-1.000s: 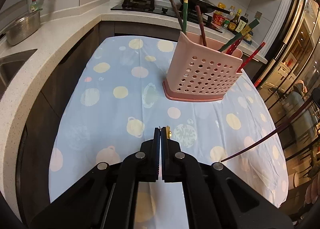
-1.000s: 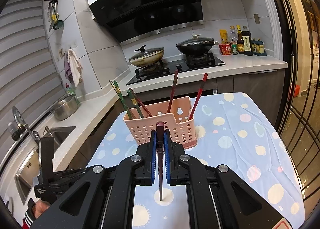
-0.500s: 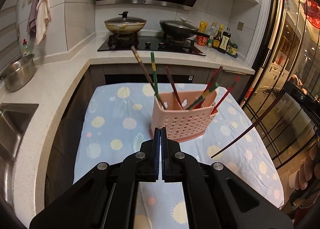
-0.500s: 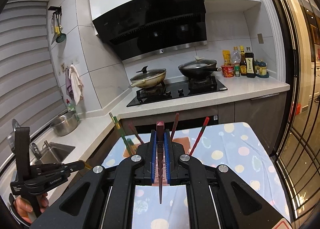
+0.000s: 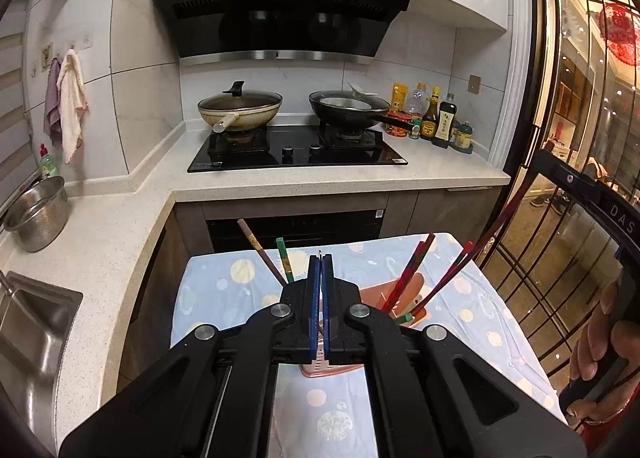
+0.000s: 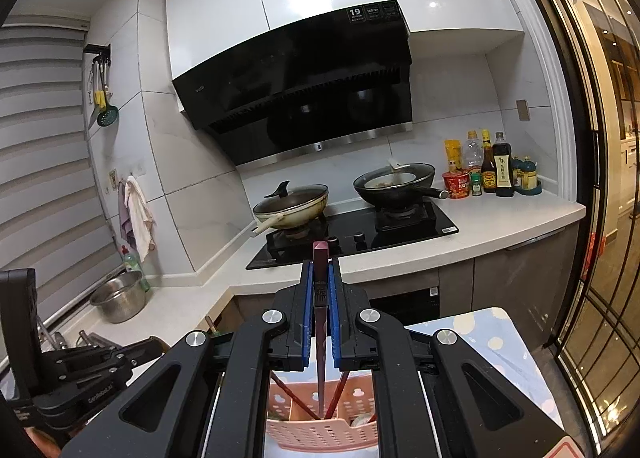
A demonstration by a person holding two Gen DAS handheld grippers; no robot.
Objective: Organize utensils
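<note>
Dark-red chopstick (image 6: 320, 322) clamped upright in right gripper (image 6: 320, 278), tip over pink basket (image 6: 324, 432) at 6 o'clock | light, stiff, slick; grip near thick end | left gripper (image 5: 320, 270) jaws closed, empty

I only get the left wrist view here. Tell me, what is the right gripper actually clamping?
Observer: The right gripper is shut on a dark red chopstick, held upright between its blue pads.
Operator: Where does the tip point?
Observer: Straight down into the pink utensil holder; the tip appears just inside its opening.
Operator: Anything close to that tip?
Observer: Yes, other red chopsticks lean inside the holder on either side of it.
</note>
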